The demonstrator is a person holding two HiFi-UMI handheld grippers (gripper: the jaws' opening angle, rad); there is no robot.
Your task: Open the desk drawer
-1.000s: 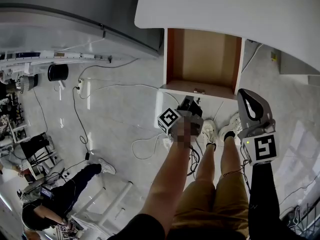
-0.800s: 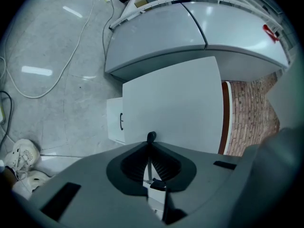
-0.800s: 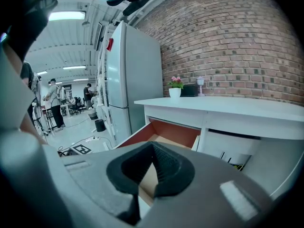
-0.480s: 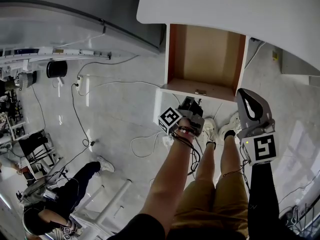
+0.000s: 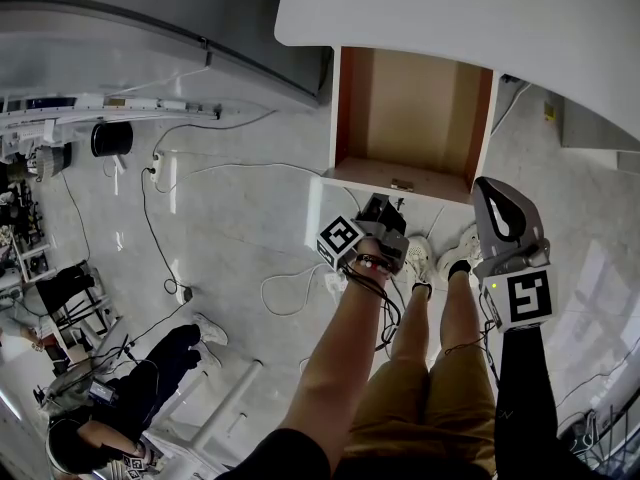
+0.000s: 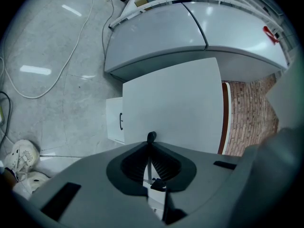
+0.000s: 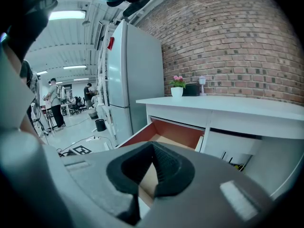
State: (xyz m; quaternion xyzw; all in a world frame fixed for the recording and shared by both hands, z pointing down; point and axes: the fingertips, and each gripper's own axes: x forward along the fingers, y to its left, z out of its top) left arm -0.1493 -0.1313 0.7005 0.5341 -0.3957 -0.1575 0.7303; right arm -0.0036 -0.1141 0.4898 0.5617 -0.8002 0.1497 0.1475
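Drawer position, head view: the shallow wooden drawer with white front panel [image 5: 410, 118] stands pulled well out from under the white rectangular desk top [image 5: 450, 18], so I judge the opening all but complete. The left gripper [image 5: 383, 208] sits just short of the small dark handle [image 5: 400, 184], apart from it. The right gripper [image 5: 492, 196] hangs beside the drawer's near right corner, touching nothing. Pale marbled floor tiles [image 5: 230, 218] carry loose white cables [image 5: 285, 293], and another person [image 5: 130, 388] crouches at lower left. Left gripper view: the jaws are pressed together with nothing between them, aimed at the desk top [image 6: 175, 103], with the handle [image 6: 121, 121] off to one side. A grey refrigerator [image 6: 190, 32] and red brick wall [image 6: 249, 113] lie beyond. Right gripper view: the jaws meet at their tips, empty, and point into the drawer [image 7: 166, 132]. A white pot of pink flowers [image 7: 177, 88] sits on the desk against the brick wall. If I want more travel, I would part the left jaws, clamp squarely on the handle and pull straight along the runners, level, without twisting. Otherwise I would back both grippers clear of the front panel and mind the cables underfoot.
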